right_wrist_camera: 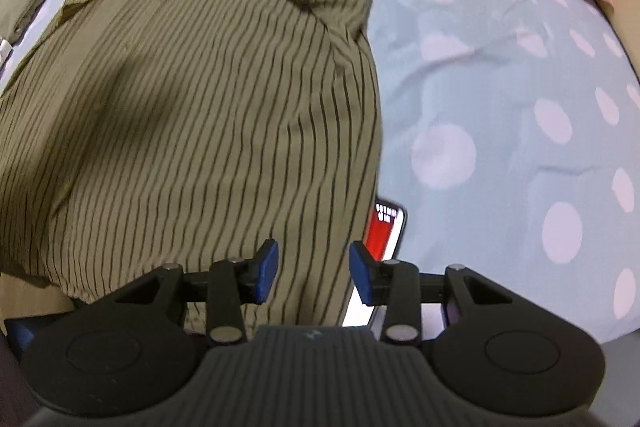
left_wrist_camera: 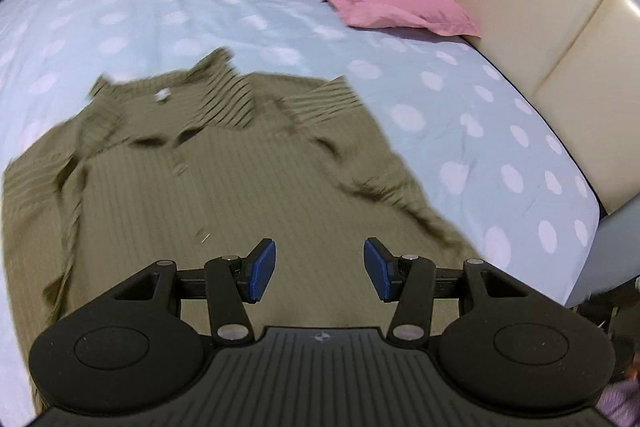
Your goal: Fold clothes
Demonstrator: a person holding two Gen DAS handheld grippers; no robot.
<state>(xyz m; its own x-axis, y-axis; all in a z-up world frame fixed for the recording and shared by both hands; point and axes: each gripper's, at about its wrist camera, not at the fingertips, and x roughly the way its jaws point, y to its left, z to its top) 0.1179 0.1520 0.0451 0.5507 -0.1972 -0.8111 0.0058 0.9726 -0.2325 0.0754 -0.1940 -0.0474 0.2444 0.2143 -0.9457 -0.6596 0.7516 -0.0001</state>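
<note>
- Hovering with jaws apart and empty, the left gripper (left_wrist_camera: 319,269) and right gripper (right_wrist_camera: 313,273) face the flat striped polo shirt (right_wrist_camera: 208,87).
- Folding looks unstarted; next likely means pinching a side edge.

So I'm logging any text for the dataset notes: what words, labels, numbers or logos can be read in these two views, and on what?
Phone at the shirt's edge, red screen: white characters at the top, too blurred to read.
Shirt collar tag: white, no legible text.
Left gripper body: small emblem, a symbol, no letters readable.
Right gripper body: faint mark, unreadable.
Nothing else carries text.
</note>
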